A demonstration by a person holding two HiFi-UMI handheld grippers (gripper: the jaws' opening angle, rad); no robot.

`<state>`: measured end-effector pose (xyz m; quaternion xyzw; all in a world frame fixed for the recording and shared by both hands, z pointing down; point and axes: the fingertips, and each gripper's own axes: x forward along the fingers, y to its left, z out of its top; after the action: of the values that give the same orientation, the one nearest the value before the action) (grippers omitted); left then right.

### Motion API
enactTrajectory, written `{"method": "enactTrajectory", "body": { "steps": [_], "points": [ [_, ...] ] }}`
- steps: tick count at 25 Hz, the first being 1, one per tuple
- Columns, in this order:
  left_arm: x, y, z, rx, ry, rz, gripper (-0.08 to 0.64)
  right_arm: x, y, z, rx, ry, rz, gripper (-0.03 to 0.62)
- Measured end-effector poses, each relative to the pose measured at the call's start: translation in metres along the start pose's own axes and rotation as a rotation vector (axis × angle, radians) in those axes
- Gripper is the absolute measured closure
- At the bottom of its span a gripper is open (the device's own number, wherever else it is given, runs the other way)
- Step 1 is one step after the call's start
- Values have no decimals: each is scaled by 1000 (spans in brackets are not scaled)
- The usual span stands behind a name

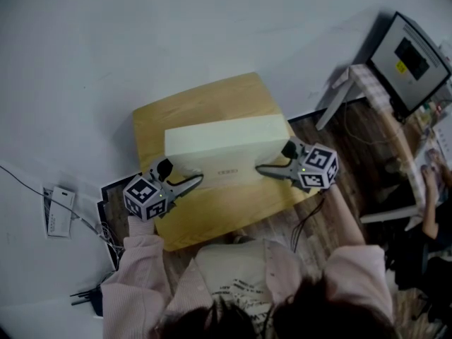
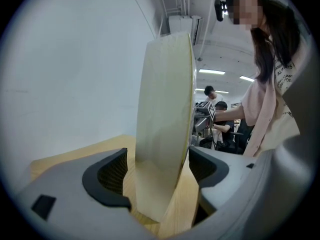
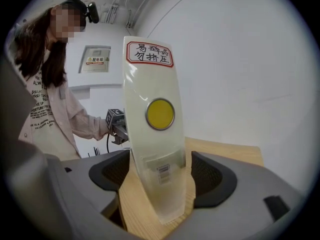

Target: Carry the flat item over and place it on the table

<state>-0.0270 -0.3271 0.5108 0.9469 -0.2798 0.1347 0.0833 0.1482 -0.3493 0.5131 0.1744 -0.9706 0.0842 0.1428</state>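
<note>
A flat white box (image 1: 222,150) stands on its long edge on the small wooden table (image 1: 212,210). My left gripper (image 1: 198,181) is at the box's left end and my right gripper (image 1: 261,168) at its right end. In the left gripper view the box's end (image 2: 165,134) rises between the two jaws, with a narrow gap at each pad. The right gripper view shows the other end (image 3: 152,149), which bears a yellow round sticker, a red-framed label and a barcode; it also stands free between the pads. Both grippers are open around the box.
A monitor (image 1: 409,55) on a white stand is at the far right, with a person's arm (image 1: 431,189) below it. Cables and a small white device (image 1: 60,210) lie on the floor at left. Wood floor borders the table's right side.
</note>
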Motion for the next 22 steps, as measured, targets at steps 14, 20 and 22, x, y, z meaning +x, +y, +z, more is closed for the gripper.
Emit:
{"method": "enactTrajectory", "body": {
  "steps": [14,20,22],
  "points": [
    [-43,10,-2,-96,-75,160,161,-29,2,-4,126,-63,-111,194],
    [-67,-5,-4,-95,-108,236,229,-59,8,-13,199,-169,-226,247],
    [-68,-11,0,-100,-134,243,277,-61,12,-12,188,-175,-246,269]
  ]
}}
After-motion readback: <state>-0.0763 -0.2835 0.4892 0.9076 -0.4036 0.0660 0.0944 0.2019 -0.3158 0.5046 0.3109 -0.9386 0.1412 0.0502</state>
